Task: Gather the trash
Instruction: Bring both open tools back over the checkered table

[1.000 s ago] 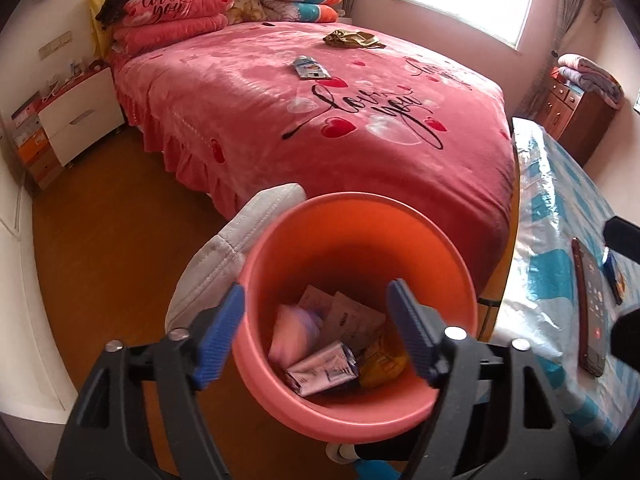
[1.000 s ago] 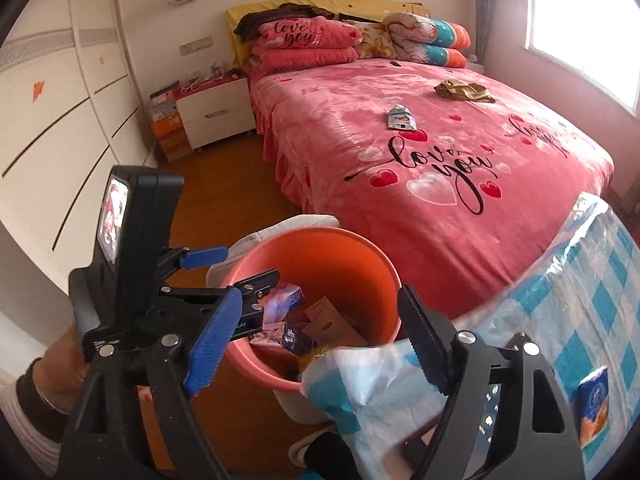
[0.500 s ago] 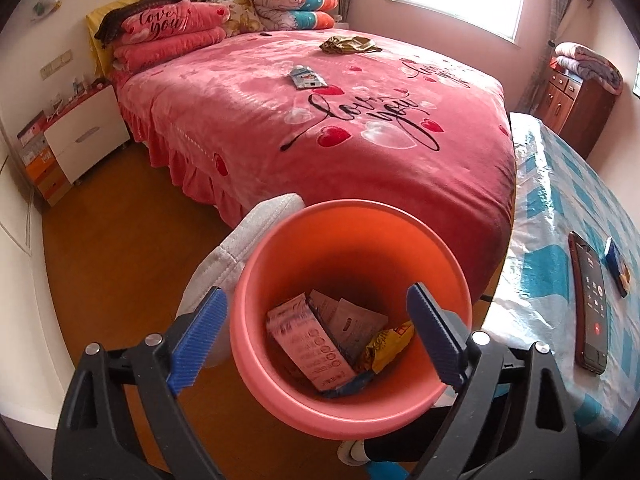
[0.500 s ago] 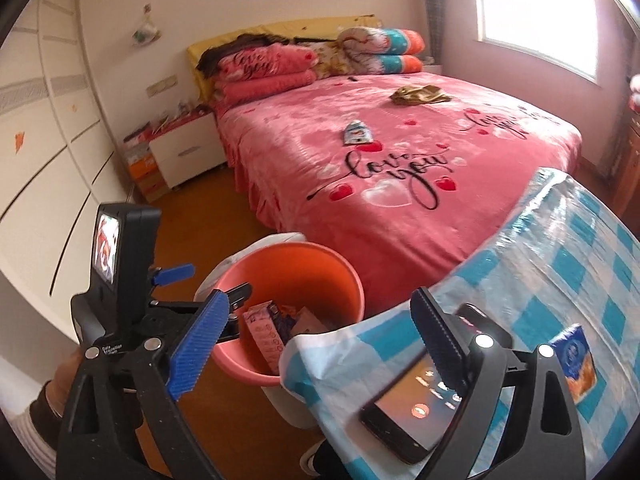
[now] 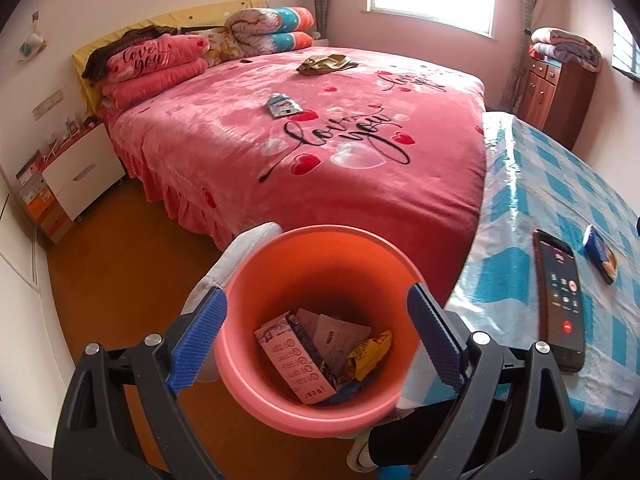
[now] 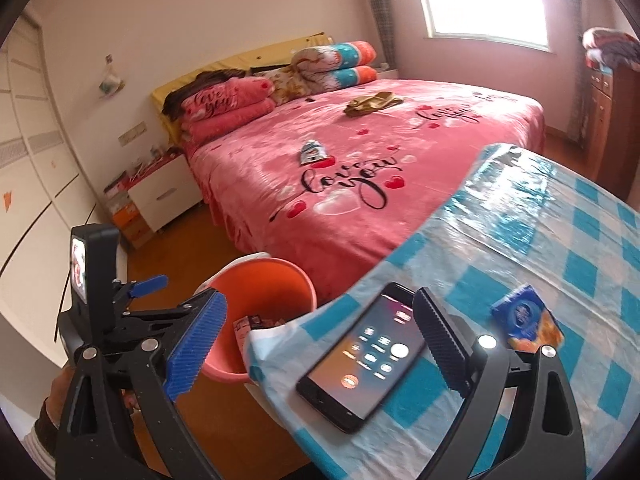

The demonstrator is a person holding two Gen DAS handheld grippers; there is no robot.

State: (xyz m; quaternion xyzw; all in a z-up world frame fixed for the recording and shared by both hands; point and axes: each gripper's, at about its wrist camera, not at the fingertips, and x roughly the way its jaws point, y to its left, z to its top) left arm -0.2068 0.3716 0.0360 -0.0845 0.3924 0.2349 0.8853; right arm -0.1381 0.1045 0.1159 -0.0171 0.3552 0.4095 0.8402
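Right gripper (image 6: 318, 344) swung over table, snack packet (image 6: 526, 322) beside fingers (untouched)

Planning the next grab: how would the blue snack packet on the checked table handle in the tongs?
The packet lies flat, so it is probably light and thin. Its glossy film on the shiny tablecloth may slide when nudged, and likely crumples rather than staying stiff.

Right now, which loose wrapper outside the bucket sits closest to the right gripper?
The blue snack packet on the checked tablecloth, beside the right gripper. The silver wrapper and gold wrapper lie farther off on the bed.
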